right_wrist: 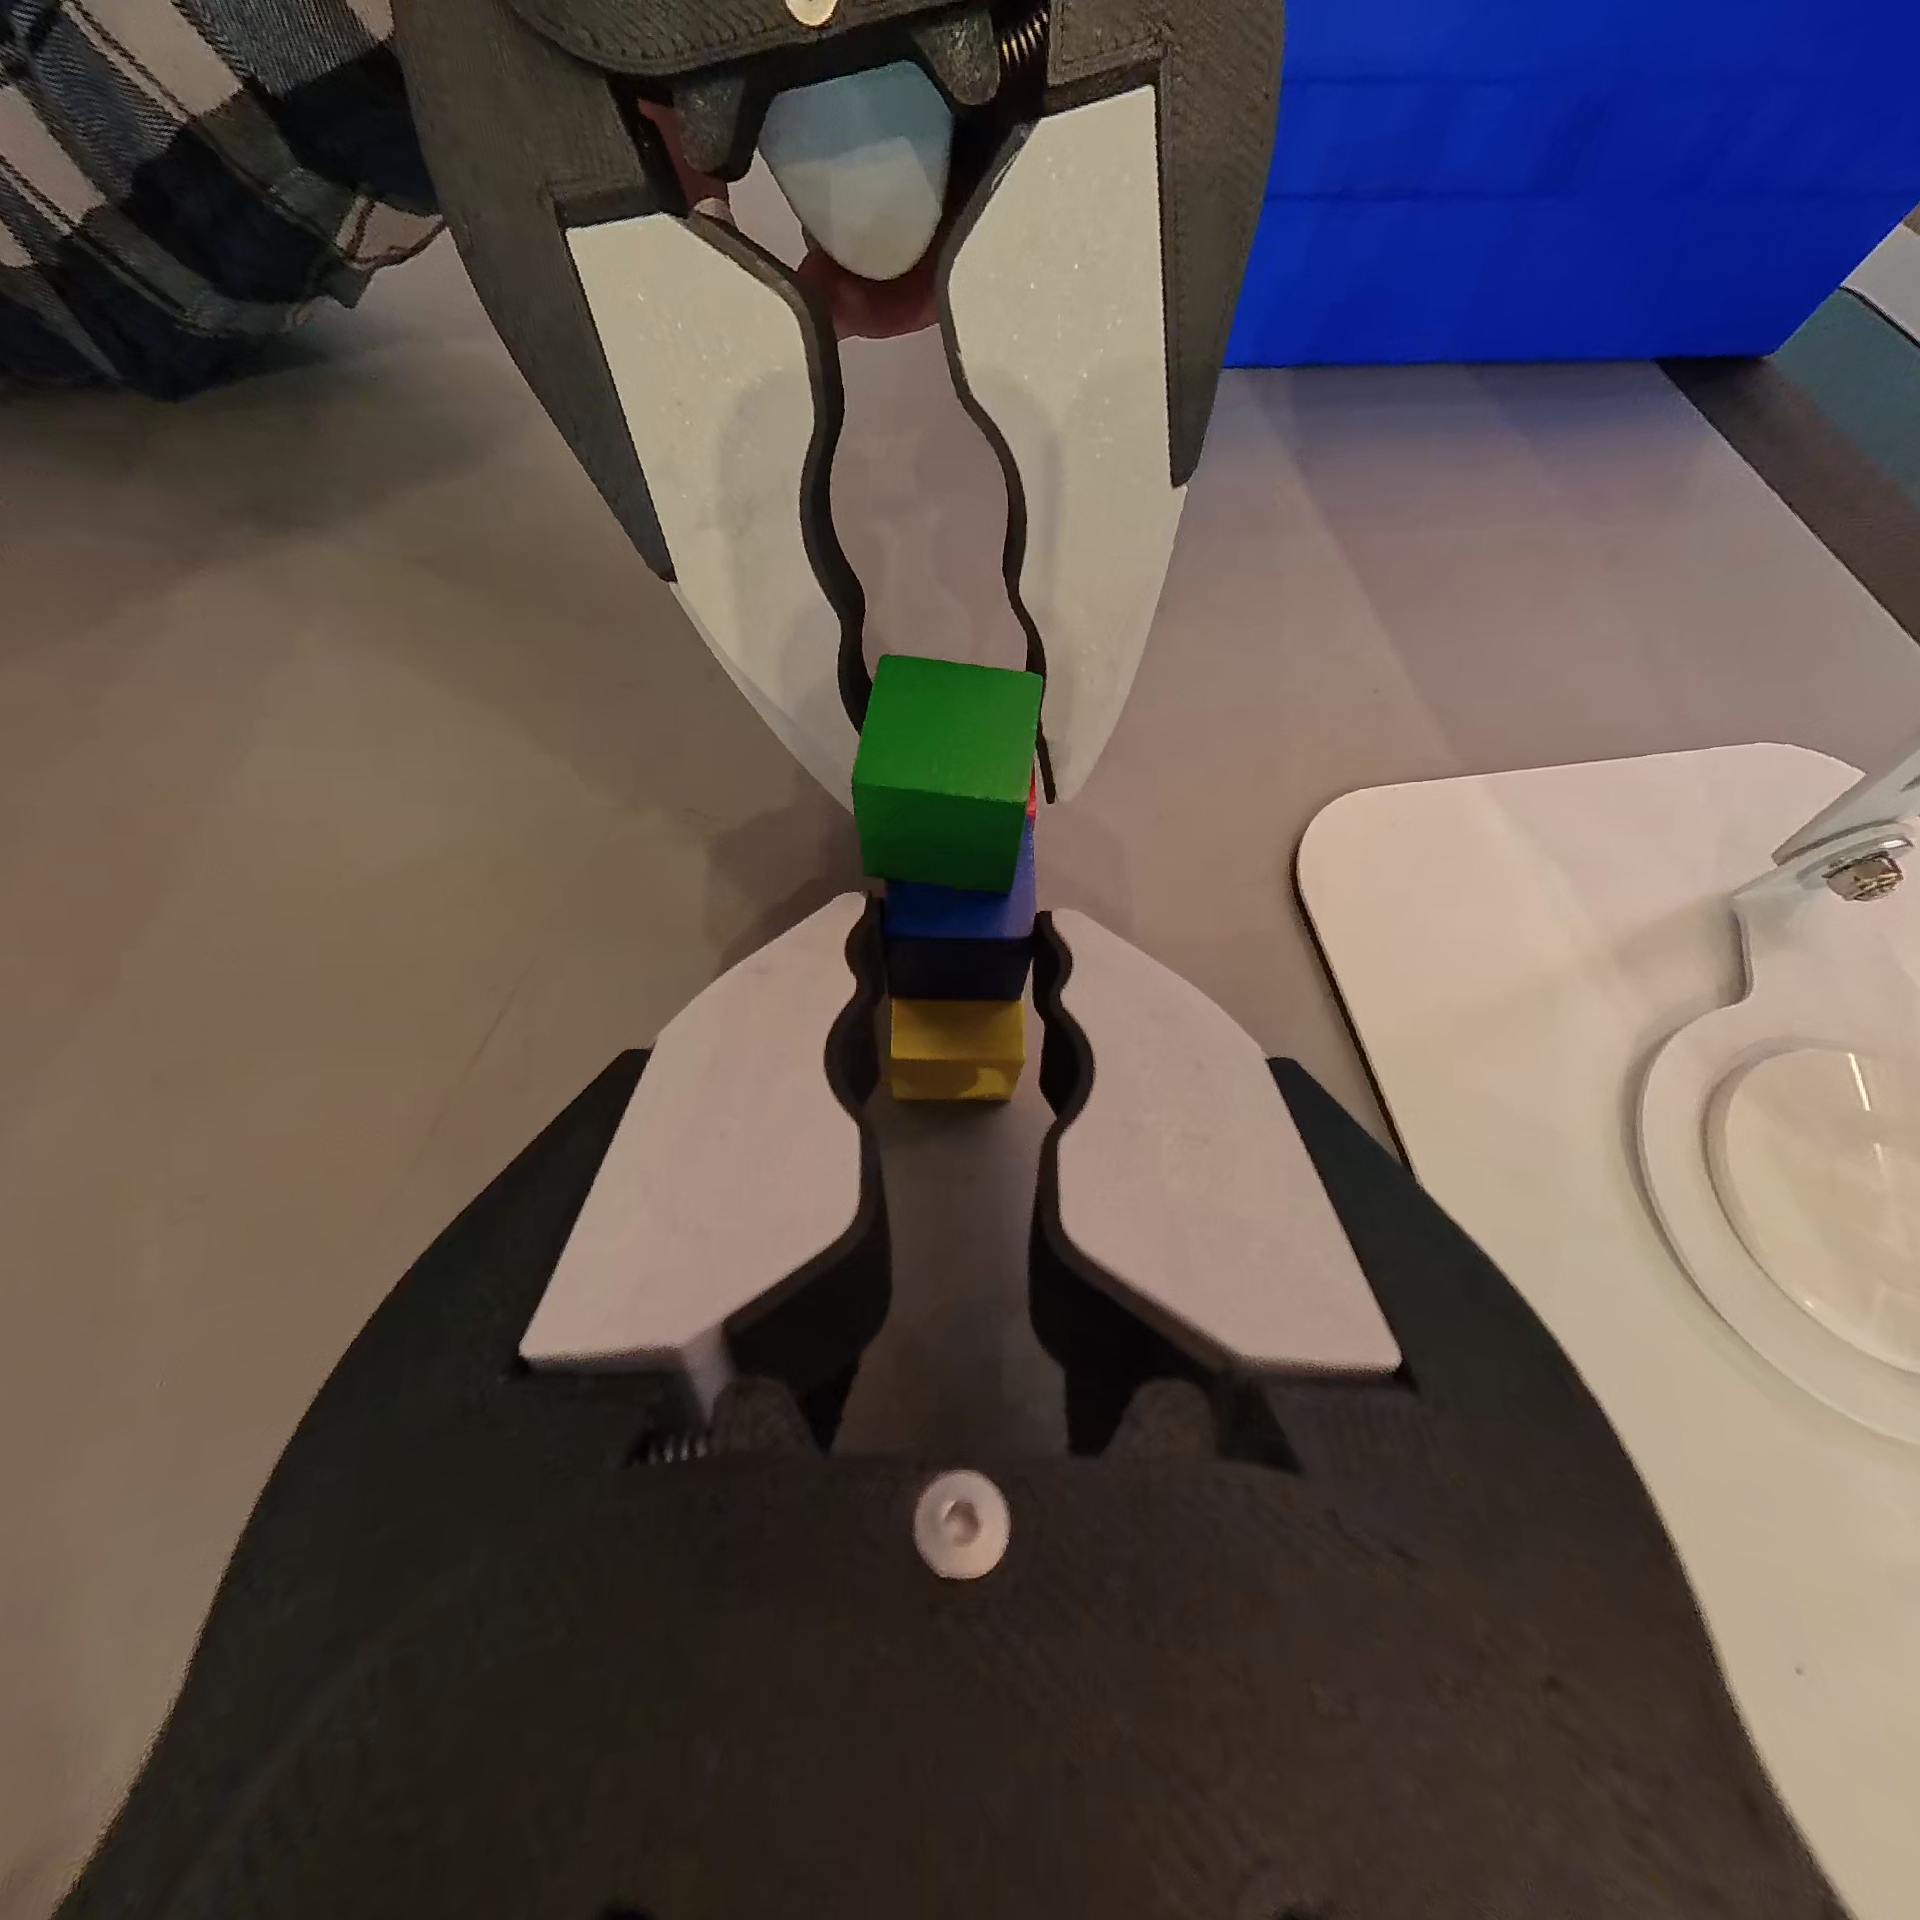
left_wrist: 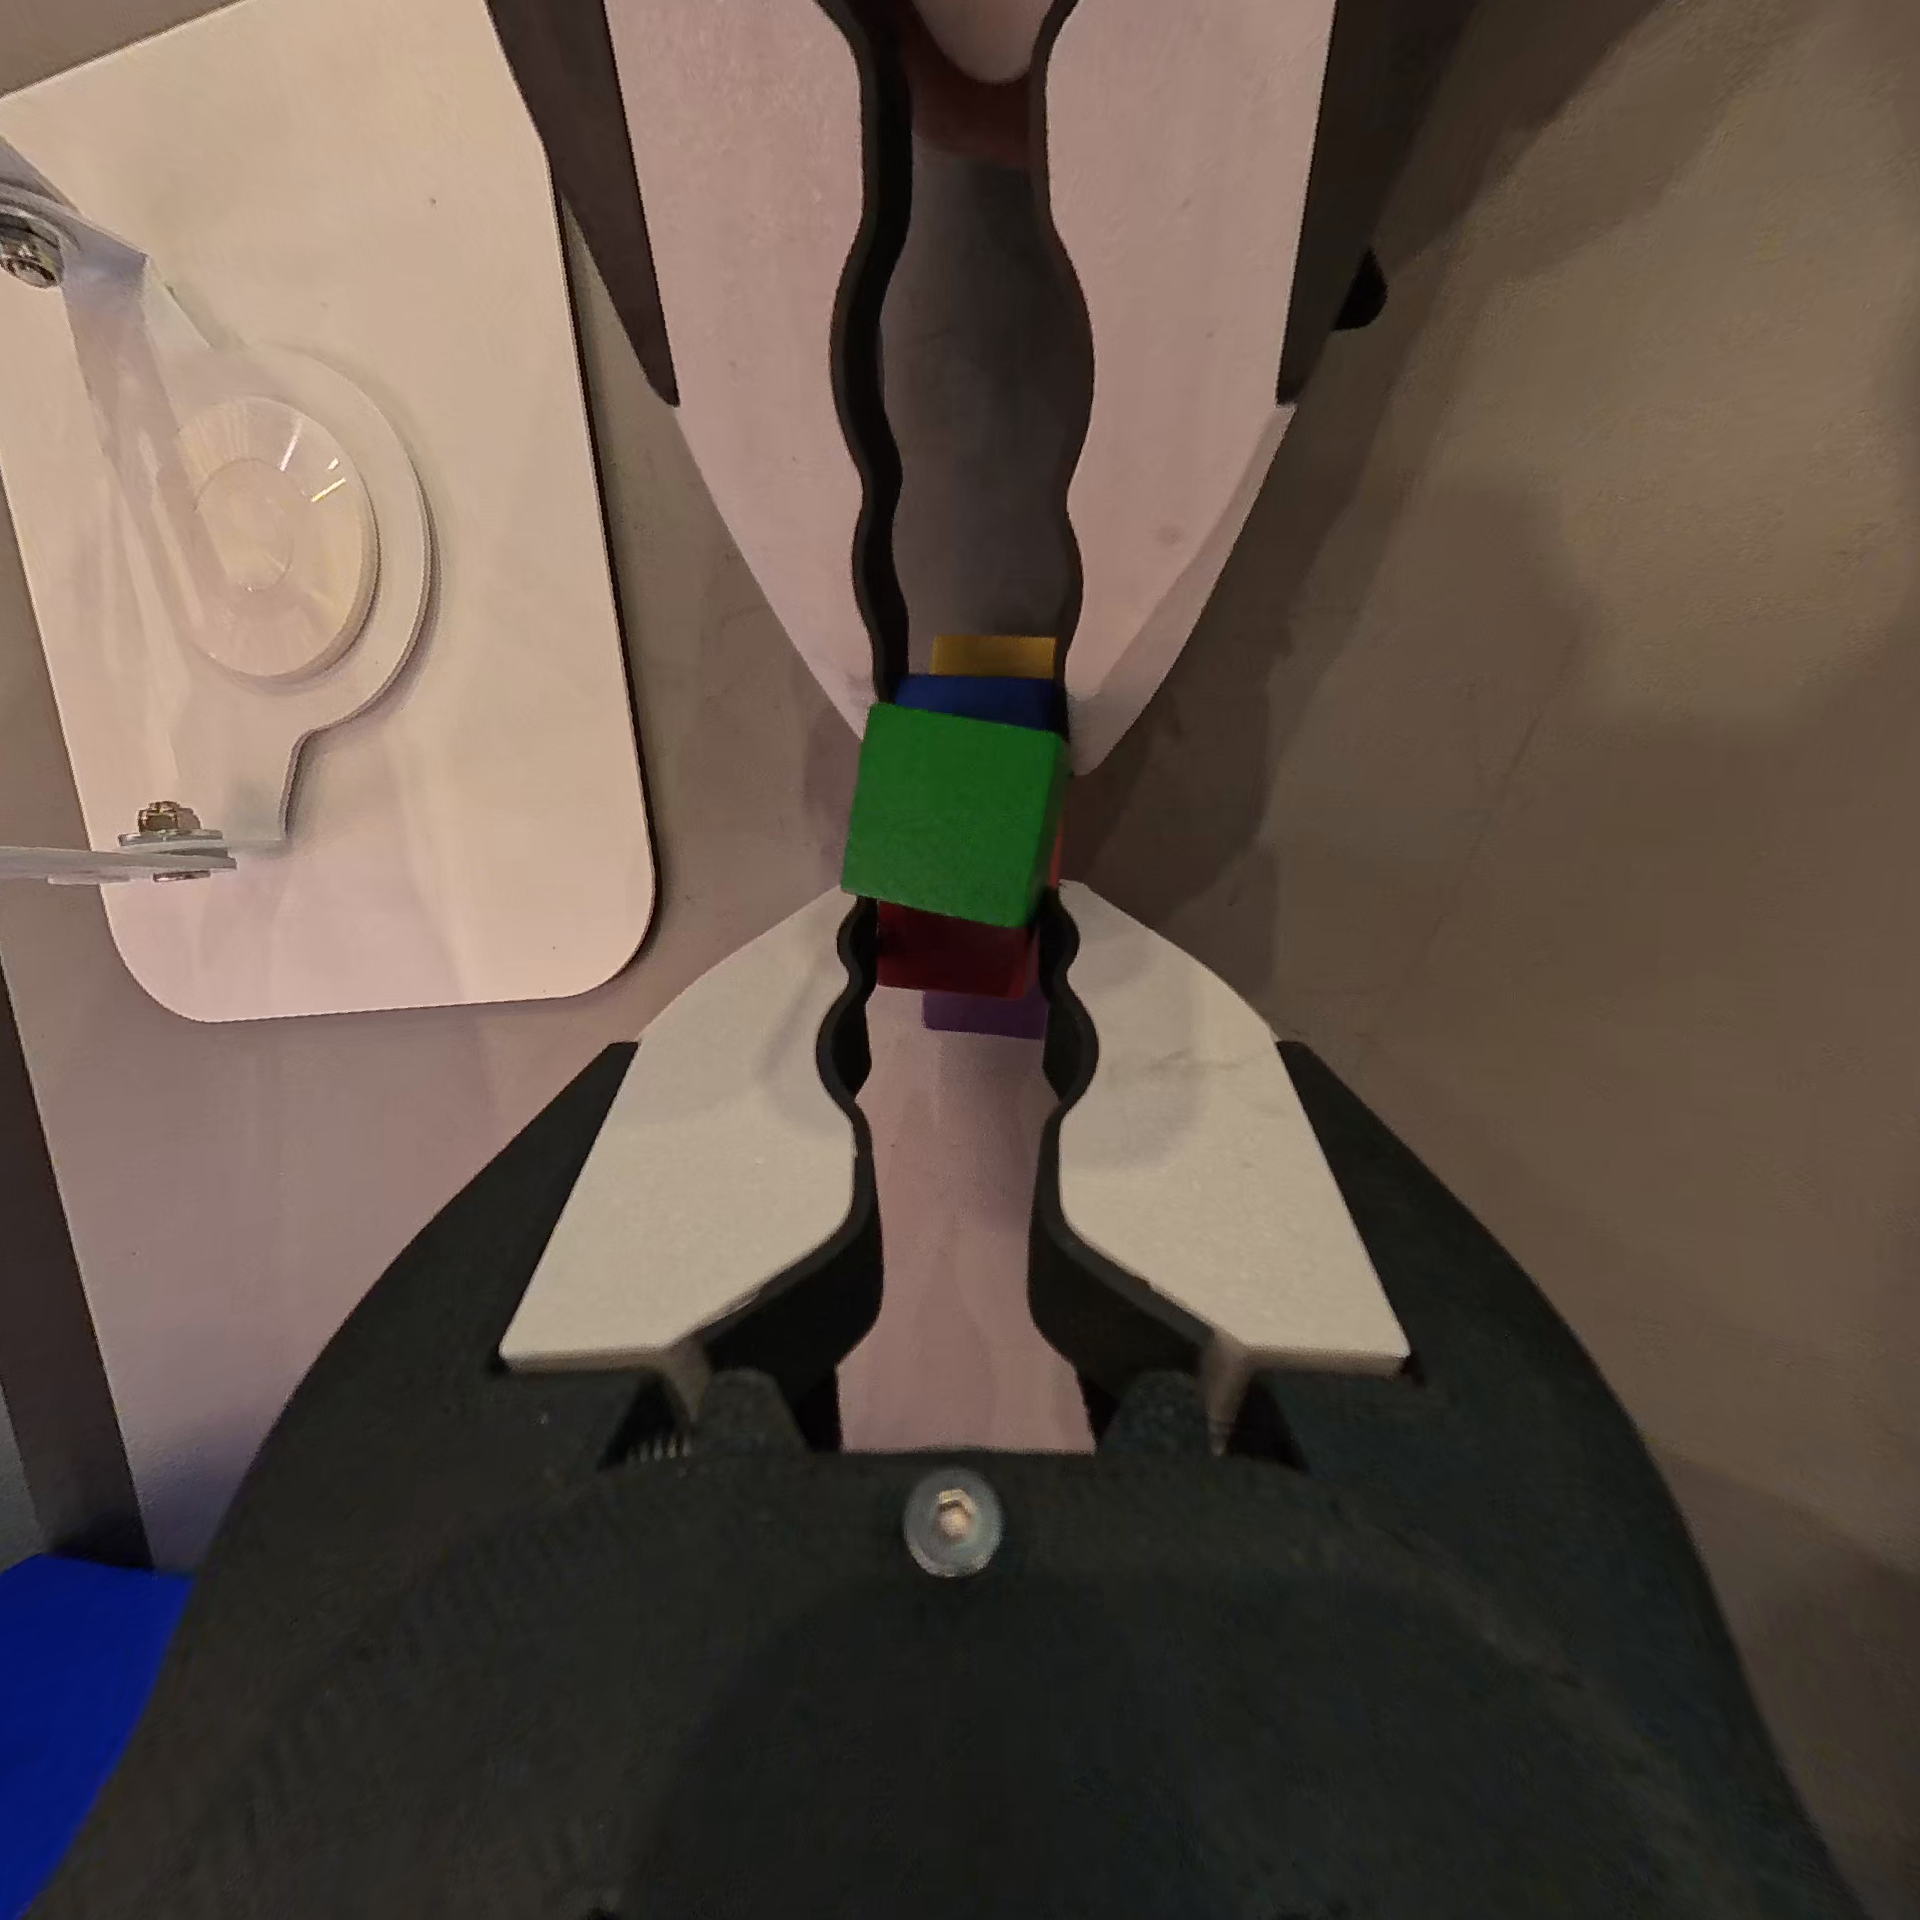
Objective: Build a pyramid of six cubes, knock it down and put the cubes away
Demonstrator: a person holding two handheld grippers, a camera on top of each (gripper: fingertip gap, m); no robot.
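grey table [right_wrist: 312, 727] | cube pyramid, green cube [right_wrist: 951, 769] on top, looks done | left gripper [left_wrist: 956, 914] pinches red cube [left_wrist: 940, 951], right gripper [right_wrist: 956, 935] blue cube [right_wrist: 961, 935] | guessing they're steadying the middle row

Directly ahead of the left gripper [left_wrist: 951, 914], the passage is blocked by the stacked cubes [left_wrist: 956, 810] and, beyond them, the facing right gripper [right_wrist: 951, 935]. To its left, a white board [left_wrist: 343, 623] carrying a clear lens bracket [left_wrist: 260, 561] occupies the table [left_wrist: 1558, 727]; a blue box [right_wrist: 1558, 177] stands behind that. To its right, the table surface lies open.
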